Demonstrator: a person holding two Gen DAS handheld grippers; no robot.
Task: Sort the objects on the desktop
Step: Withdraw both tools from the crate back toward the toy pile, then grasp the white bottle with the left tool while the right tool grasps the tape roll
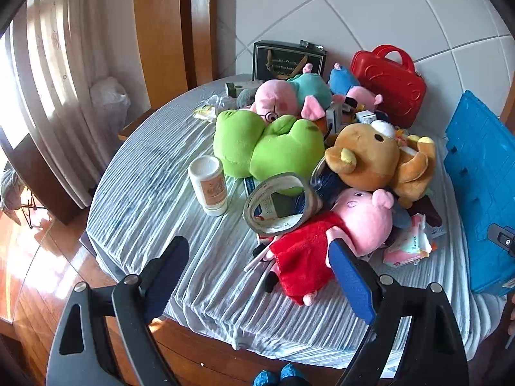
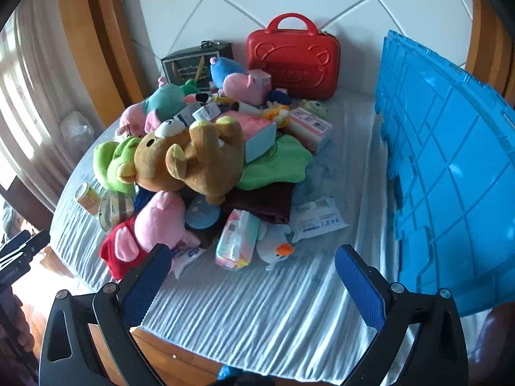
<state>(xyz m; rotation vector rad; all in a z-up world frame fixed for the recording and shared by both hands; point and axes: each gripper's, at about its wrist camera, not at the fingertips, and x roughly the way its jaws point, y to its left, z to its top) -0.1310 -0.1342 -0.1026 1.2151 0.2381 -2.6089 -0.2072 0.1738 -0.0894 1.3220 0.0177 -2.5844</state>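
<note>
A round wooden table [image 1: 206, 350] is standing against a white tiled wall [image 1: 370, 9], and a pale, ribbed grey-white cloth [image 1: 154, 212] is covering its top. Pale pleated curtains [image 1: 54, 74] are hanging at the left beside orange-brown wooden panelling [image 1: 161, 25], and sunlight is falling on the polished wooden floor [image 1: 29, 267].

A heap of toys and packets is crowding the middle of the cloth. A brown plush bear [image 2: 193, 157] is lying on top, a bright green plush cushion [image 1: 267, 144] is sitting just beside it, and a pink plush pig in a red dress [image 1: 322, 241] is lying at the near edge of the heap. A white cylindrical bottle with an orange label [image 1: 208, 185] is standing upright, apart from the pile on its left. A grey roll of tape [image 1: 280, 202] is leaning against the pig. A small white plush duck with an orange beak [image 2: 276, 249] and a pastel tissue packet [image 2: 236, 239] are lying at the front.

At the back, a glossy red hard-shell case with a handle [image 2: 294, 61] and a dark gift box [image 2: 196, 64] are standing against the wall. A large blue plastic crate [image 2: 450, 167] is rising on the right edge, walling off that side.

The left gripper [image 1: 257, 270] is hanging with its jaws wide and nothing between them, just before the pig. The right gripper [image 2: 252, 268] is likewise gaping wide and empty, near the duck and the packet.
</note>
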